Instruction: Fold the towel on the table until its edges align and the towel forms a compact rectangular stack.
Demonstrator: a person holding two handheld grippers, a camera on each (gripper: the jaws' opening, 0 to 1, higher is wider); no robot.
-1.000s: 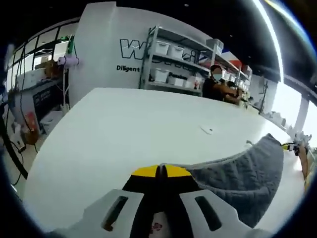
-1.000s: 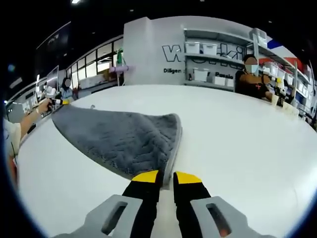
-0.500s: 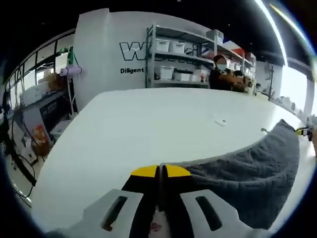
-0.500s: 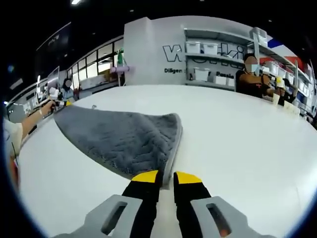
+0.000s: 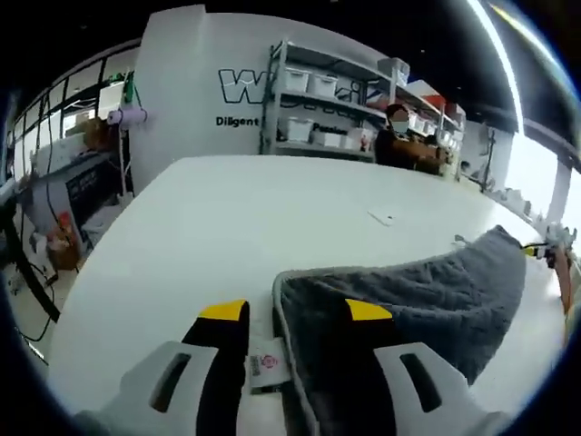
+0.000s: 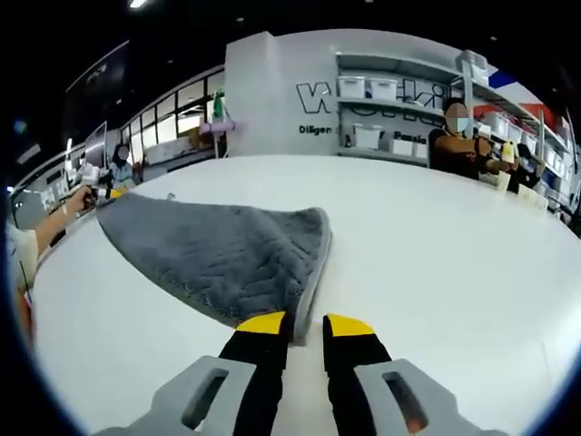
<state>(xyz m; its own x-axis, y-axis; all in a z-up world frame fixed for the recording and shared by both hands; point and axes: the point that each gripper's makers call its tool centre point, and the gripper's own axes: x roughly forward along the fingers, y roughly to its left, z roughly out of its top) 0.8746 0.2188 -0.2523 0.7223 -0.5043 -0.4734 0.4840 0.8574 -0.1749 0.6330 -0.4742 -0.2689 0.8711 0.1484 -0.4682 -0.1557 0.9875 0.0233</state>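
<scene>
The jaws of the left gripper [image 5: 297,312] stand wide apart and grip nothing. Between them lies a corner of the grey towel [image 5: 408,300], its pale hem running up the gap just inside the left jaw, with a small white label [image 5: 266,362] showing low in the gap beside that hem. The cloth covers the space toward the right jaw and spreads away to the right of both jaws, flat on the white table [image 5: 227,218], reaching the far right, where the yellow tip of the other gripper shows at the towel's far end.

In the right gripper view the jaws of the right gripper [image 6: 295,324] are parted by a narrow gap, with bare table [image 6: 436,245] showing in it. The towel [image 6: 218,254] lies ahead and to the left of these jaws; its near corner and pale edge come down to the tip of the left jaw, and whether cloth and tip touch cannot be told. Nothing is caught between these jaws. A small white scrap [image 5: 381,216] lies on the table well beyond the left gripper's jaws.
</scene>
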